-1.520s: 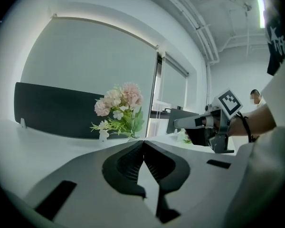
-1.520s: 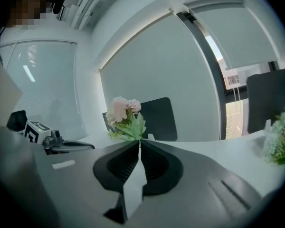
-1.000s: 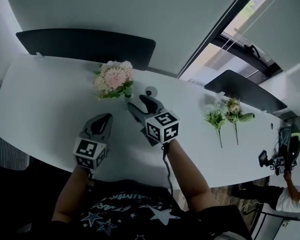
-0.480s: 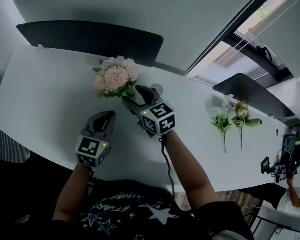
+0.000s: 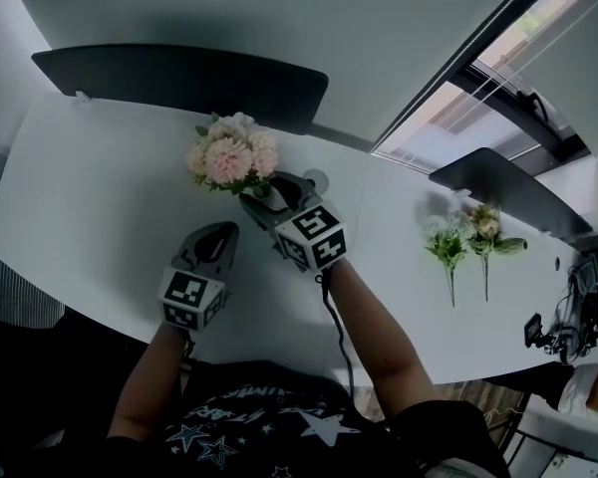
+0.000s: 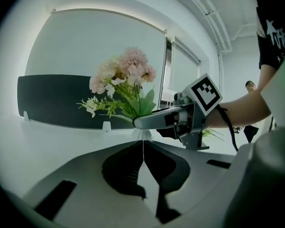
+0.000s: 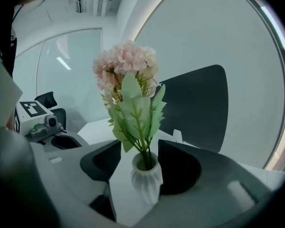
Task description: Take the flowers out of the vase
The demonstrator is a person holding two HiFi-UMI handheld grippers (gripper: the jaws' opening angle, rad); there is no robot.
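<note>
Place: office | long white desk (image 5: 90, 207) | dark desk dividers (image 5: 179, 76) | large window (image 5: 543, 43)

The white table (image 5: 90, 197) carries a bouquet of pink flowers (image 5: 229, 155) near the middle of its far edge, in front of a dark divider panel (image 5: 179, 78). The right gripper (image 5: 267, 193) sits at the base of the bouquet on its right side, while the left gripper (image 5: 217, 239) is positioned closer to the near edge, apart from the flowers. Two loose flower stems (image 5: 448, 247) lie flat side by side toward the right end of the tabletop, well apart from both grippers and close to a second dark panel (image 5: 508, 192).
</note>
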